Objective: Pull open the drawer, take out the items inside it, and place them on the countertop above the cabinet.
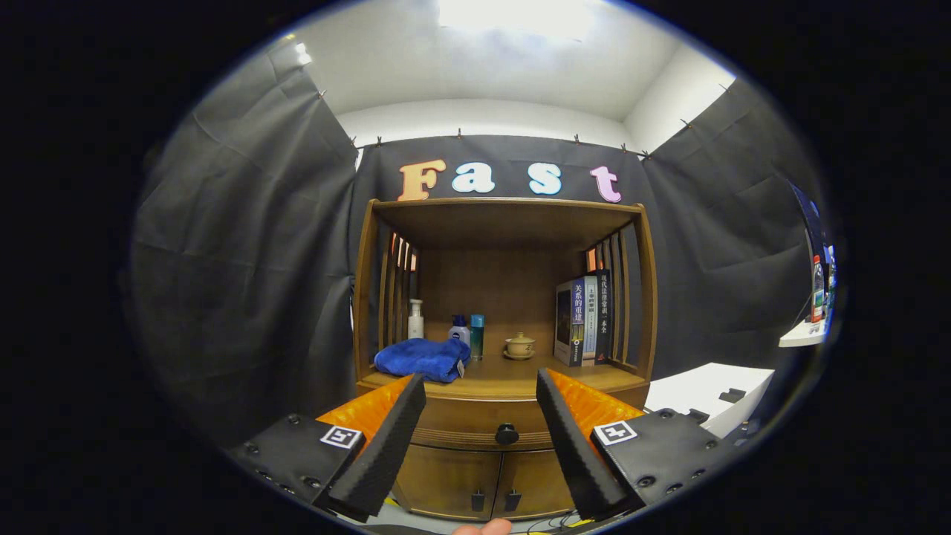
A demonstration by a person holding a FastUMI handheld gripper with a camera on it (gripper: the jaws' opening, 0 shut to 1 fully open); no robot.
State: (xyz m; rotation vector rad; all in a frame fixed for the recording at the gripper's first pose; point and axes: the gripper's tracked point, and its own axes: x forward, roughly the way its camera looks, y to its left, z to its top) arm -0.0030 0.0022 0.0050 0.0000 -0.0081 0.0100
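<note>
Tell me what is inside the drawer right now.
Cannot tell: the drawer is shut, so its front and knob hide the contents. The tongs are open, short of the knob.

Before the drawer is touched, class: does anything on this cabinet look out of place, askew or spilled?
Nothing stands out. The blue towel lies bunched on the countertop, the bottles and books stand upright, and nothing is spilled. The drawer is closed, its knob between the fingers of the open claw.

Closed wooden drawer [475, 429] with black round knob [507, 434], beneath countertop [513, 371].
</note>
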